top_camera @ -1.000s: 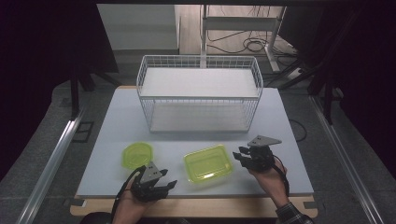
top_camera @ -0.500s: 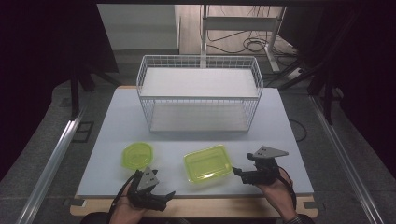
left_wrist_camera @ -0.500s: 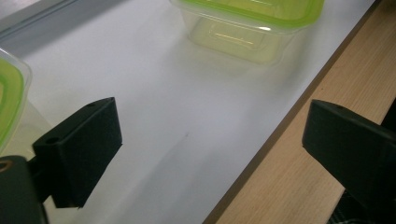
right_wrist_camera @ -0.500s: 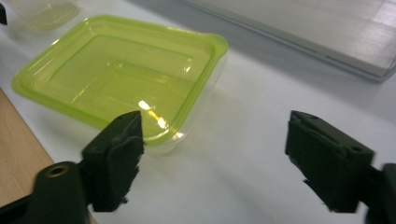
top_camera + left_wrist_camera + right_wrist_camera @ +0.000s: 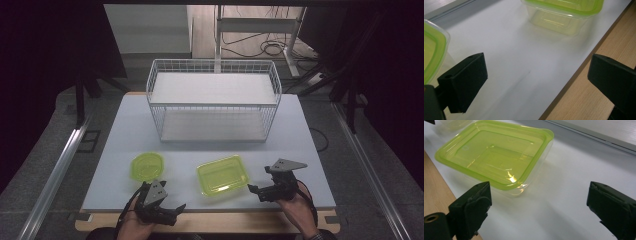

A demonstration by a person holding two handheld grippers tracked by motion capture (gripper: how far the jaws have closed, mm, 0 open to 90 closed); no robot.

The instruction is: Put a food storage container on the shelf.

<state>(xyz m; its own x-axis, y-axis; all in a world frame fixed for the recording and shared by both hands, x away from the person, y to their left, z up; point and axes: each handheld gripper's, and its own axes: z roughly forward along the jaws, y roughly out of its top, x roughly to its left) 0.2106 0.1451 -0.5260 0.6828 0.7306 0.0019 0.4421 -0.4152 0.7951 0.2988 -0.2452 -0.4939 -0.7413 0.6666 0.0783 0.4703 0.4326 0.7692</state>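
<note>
1. Two lidded tubs sit near the front of the bench (image 5: 300, 150): a rectangular tub (image 5: 221, 174) and a small tub (image 5: 147, 166).
2. Left gripper (image 5: 167, 212), jaws just spreading, holds nothing, below the small tub.
3. Right gripper (image 5: 256, 192), jaws just spreading and empty, points at the rectangular tub, near it.

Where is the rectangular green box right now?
In the high view the rectangular box sits near the table's front edge, between the round box at left and the right gripper.
</note>
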